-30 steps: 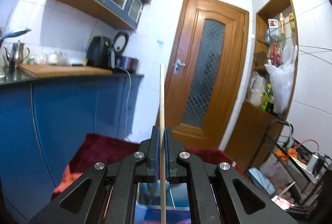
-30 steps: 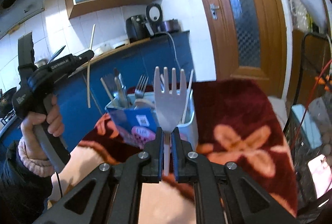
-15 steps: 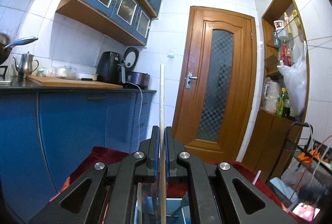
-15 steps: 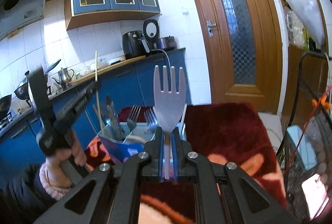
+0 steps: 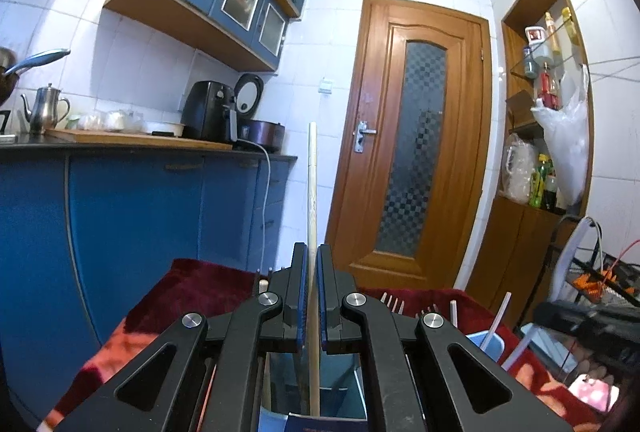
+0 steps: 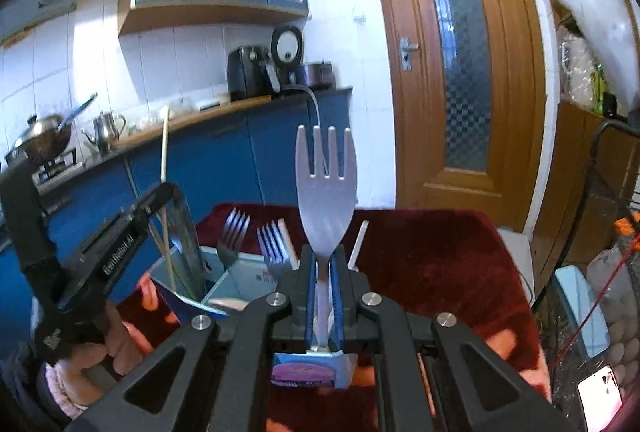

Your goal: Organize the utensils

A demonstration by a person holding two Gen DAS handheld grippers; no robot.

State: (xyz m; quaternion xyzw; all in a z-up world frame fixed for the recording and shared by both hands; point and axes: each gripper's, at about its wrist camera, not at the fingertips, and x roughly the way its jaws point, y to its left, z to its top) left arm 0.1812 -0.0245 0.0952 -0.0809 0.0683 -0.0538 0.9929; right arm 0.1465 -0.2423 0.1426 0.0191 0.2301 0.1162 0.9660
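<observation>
The left gripper (image 5: 312,296) is clamped on an upright chopstick (image 5: 312,200), whose lower end dips into the blue box (image 5: 344,376) directly beneath. The right gripper (image 6: 324,288) pinches a fork (image 6: 326,184), tines up, above the box's near edge.

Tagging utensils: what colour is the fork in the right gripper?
Pale grey fork; clearest in the right wrist view.

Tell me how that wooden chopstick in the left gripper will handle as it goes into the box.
The chopstick looks thin and straight, so probably stiff and light. Pinched low by the left gripper, its long top may swing. Being round, it could slip or lean inside the utensil box.
</observation>
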